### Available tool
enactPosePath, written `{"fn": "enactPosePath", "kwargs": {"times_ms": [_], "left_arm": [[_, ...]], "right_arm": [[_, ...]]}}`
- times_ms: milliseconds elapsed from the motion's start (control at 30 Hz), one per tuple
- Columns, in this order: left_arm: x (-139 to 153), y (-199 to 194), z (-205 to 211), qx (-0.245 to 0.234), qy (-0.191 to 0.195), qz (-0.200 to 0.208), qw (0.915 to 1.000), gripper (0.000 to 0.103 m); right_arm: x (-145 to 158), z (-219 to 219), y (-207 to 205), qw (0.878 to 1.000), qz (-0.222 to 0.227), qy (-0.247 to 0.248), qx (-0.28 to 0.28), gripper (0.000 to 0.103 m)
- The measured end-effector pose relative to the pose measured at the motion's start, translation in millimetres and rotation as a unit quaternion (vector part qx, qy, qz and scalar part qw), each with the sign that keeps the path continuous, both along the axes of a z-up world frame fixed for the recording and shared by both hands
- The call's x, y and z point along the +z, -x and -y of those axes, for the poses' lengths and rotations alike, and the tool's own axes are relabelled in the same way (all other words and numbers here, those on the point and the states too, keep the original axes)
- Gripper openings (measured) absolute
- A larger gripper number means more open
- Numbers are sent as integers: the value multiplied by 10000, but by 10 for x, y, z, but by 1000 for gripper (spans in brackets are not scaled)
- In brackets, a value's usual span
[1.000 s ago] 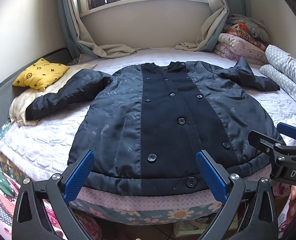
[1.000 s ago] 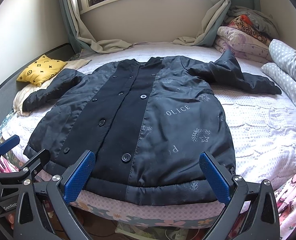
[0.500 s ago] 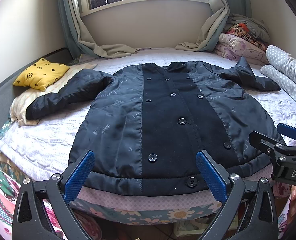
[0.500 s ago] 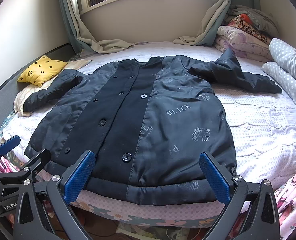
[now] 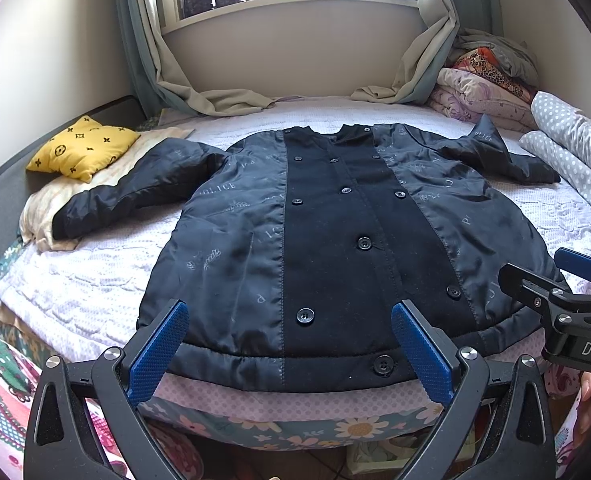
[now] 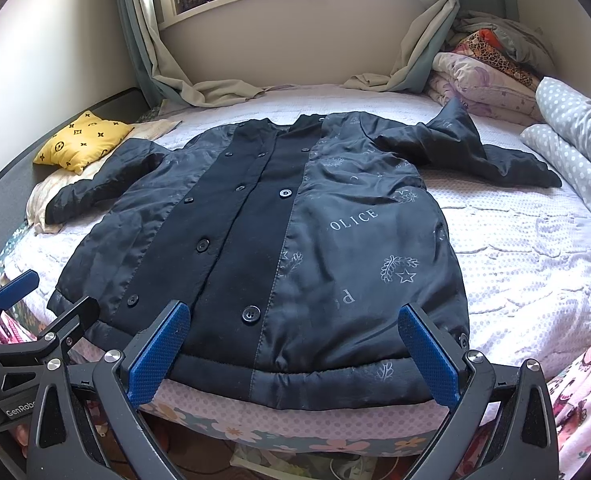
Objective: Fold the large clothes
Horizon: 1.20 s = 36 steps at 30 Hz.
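A large dark navy coat (image 5: 327,232) (image 6: 279,240) with a black buttoned front panel lies spread flat on the bed, hem toward me, both sleeves stretched out sideways. My left gripper (image 5: 291,350) hovers open just before the hem, nothing between its blue pads. My right gripper (image 6: 293,354) is open too, in front of the hem's right half. The right gripper (image 5: 575,280) also shows at the right edge of the left wrist view. The left gripper (image 6: 35,304) shows at the left edge of the right wrist view.
A yellow patterned pillow (image 5: 81,148) lies at the bed's left side over a cream cloth. Folded quilts (image 5: 491,80) and a grey dotted roll (image 5: 575,148) are piled at the right. Curtains (image 5: 199,92) drape onto the bed below the window. The floral bed edge (image 5: 295,424) lies under the grippers.
Both grippers have drifted slightly; the coat looks a little closer and lower in view. Nothing was grasped or released.
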<state>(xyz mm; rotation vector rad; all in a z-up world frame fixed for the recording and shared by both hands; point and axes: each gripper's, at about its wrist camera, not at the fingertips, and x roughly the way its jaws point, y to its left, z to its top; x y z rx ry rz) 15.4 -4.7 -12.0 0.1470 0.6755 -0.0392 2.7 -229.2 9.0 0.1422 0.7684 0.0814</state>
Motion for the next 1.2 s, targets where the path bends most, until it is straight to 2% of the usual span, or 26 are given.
{"fn": "enactPosePath", "kwargs": {"times_ms": [867, 1200], "left_arm": [[100, -14, -82, 82, 197, 47, 9998, 103], [319, -163, -196, 434, 155, 262, 9986, 103]], "right_arm": [[-38, -7, -17, 9999, -28, 97, 33, 103], [243, 41, -71, 9992, 349, 120, 162, 103]]}}
